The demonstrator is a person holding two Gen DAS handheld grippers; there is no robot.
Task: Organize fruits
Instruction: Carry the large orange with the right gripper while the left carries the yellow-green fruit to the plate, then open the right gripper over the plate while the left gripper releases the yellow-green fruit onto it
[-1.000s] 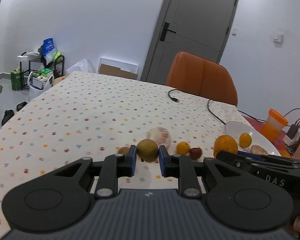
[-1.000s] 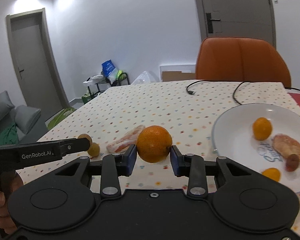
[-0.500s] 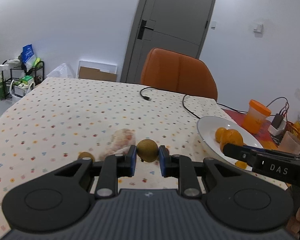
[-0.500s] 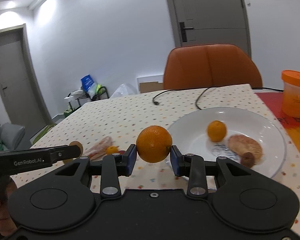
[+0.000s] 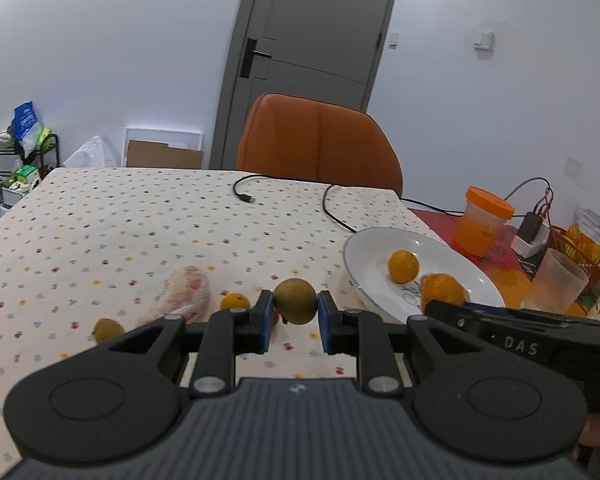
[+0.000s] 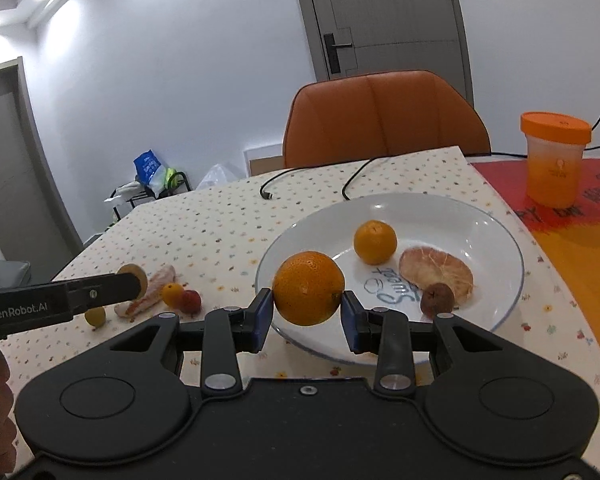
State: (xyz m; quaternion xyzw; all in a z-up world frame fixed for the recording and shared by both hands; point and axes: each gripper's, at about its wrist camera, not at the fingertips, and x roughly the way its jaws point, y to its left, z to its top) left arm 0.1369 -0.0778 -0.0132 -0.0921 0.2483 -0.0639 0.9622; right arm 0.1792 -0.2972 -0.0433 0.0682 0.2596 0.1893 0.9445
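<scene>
Table point(image 6: 228, 220): dotted cloth.
Right edge: white plate point(image 6: 500, 240), orange-lidded jar point(image 6: 554, 160).
Far edge: black cable point(image 5: 332, 208).

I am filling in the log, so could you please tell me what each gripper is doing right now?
Left gripper: closed on the brownish-green fruit.
Right gripper: closed on the large orange, over the white plate.

Orange chair point(image 6: 384, 116), white plate point(image 6: 496, 240), cream tablecloth point(image 5: 120, 216) speckled with small coloured dots.
</scene>
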